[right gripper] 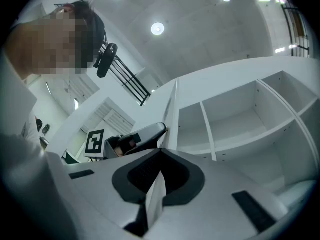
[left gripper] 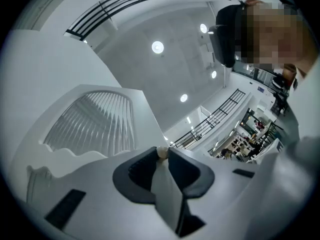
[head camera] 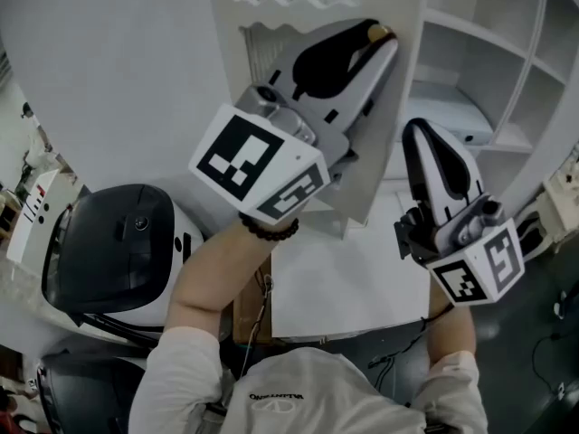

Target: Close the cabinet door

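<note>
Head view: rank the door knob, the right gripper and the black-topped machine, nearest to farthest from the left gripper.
1. Door knob: top, gripped by the left gripper.
2. Right gripper: just right, lower.
3. Black-topped machine: far lower left.

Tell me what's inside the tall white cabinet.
Only bare white shelves and dividers show inside the white cabinet. Whatever lies behind its open white louvred door is covered.
</note>
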The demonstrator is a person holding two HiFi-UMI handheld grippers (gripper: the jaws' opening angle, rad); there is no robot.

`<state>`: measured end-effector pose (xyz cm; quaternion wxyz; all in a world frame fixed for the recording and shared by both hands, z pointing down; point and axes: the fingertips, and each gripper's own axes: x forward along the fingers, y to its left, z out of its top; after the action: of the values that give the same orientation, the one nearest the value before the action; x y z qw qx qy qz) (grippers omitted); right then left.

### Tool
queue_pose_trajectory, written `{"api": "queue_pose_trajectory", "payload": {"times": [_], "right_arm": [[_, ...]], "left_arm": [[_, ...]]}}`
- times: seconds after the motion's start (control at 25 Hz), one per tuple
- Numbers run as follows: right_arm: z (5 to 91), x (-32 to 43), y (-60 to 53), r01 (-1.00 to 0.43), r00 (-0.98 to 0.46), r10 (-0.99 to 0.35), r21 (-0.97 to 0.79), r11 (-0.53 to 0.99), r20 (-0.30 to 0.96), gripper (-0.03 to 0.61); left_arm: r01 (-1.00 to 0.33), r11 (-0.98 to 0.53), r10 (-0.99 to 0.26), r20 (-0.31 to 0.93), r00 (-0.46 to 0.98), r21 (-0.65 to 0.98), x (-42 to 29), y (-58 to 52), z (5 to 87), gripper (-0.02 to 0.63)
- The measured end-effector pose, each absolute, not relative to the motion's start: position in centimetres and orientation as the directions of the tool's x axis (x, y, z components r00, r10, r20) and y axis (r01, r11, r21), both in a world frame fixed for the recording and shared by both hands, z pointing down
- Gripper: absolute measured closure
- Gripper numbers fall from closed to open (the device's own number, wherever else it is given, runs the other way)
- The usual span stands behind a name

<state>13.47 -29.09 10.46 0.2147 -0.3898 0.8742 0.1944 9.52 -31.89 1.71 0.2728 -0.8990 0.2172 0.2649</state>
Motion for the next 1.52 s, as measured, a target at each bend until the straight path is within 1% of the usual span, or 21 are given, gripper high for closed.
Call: {"api": "queue_pose_trajectory", "payload": {"times": [0.2, 0.64, 1.24, 1.52], "right_arm": [[10.6, 14.1, -30.9, -0.77, -0.603, -0.61, 0.173, 0.615, -0.513, 0.569], [11.6, 14.7, -33.4, -0.783, -0.587, -0.63, 0.156, 0.603, -0.509, 0.569], [12.1, 16.4, -36.4, -0.8, -0.558, -0.654, 0.121, 0.587, -0.511, 0.569], [12.4, 16.6, -37.6, -0.795, -0.564, -0.651, 0.119, 0.595, -0.509, 0.569]], "left_arm": [[-0.566, -0.724, -0.278, -0.583, 0.763, -0.395, 11.0, -33.5, 1.6, 0.537], [-0.587, -0.696, -0.297, -0.578, 0.76, -0.414, 12.2, -35.0, 1.7, 0.535], [-0.651, -0.616, -0.38, -0.556, 0.739, -0.444, 14.0, -38.0, 1.7, 0.534], [-0.666, -0.603, -0.42, -0.535, 0.733, -0.439, 14.8, -39.3, 1.6, 0.534]]}}
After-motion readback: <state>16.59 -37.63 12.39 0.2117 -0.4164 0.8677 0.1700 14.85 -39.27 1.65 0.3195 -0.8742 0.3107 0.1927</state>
